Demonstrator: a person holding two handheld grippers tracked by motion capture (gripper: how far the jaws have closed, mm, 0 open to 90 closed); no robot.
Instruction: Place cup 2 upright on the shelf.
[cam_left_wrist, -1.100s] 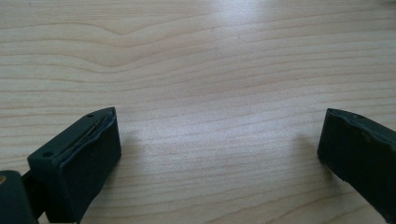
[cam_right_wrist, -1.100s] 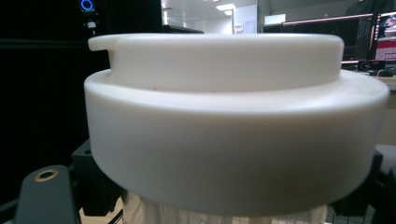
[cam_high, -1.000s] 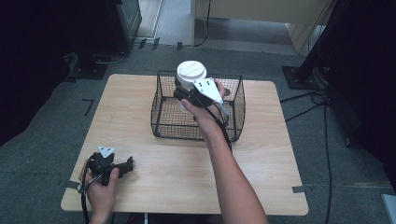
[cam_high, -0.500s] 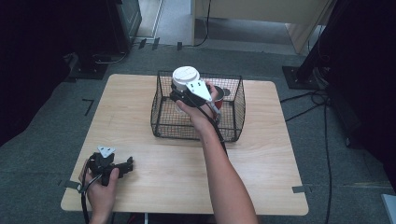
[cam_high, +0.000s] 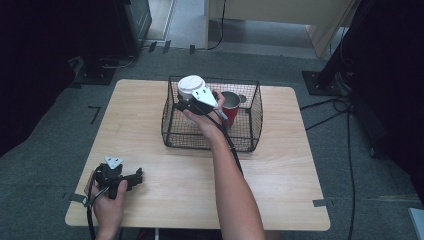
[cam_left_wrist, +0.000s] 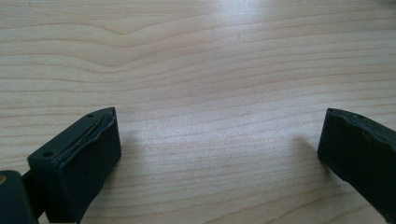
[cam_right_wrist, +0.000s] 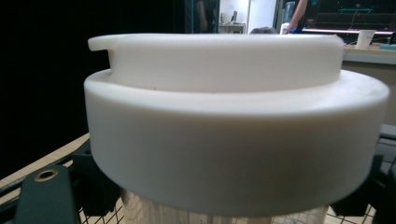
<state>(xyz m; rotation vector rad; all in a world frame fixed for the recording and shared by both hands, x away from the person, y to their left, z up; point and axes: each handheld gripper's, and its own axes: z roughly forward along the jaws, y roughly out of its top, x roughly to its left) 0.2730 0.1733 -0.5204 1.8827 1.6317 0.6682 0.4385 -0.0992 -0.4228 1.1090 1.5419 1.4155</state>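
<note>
While the right gripper (cam_high: 192, 100) holds the upright cup (cam_high: 190, 86) clamped under its white lid, above the basket's (cam_high: 250, 135) near-left corner, the red mug (cam_high: 231, 104) sits inside, just right. Far off on the bench (cam_high: 280, 170), the left gripper (cam_high: 134, 178) rests with jaws spread, empty.

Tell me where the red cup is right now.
In the high view, the red cup stands inside the wire basket, toward its far right part, just right of the right gripper that holds the white-lidded container.

matt white plastic lid (cam_right_wrist: 233, 116), black wire basket (cam_high: 250, 127), pale smooth wood-grain table (cam_left_wrist: 210, 60)
</note>
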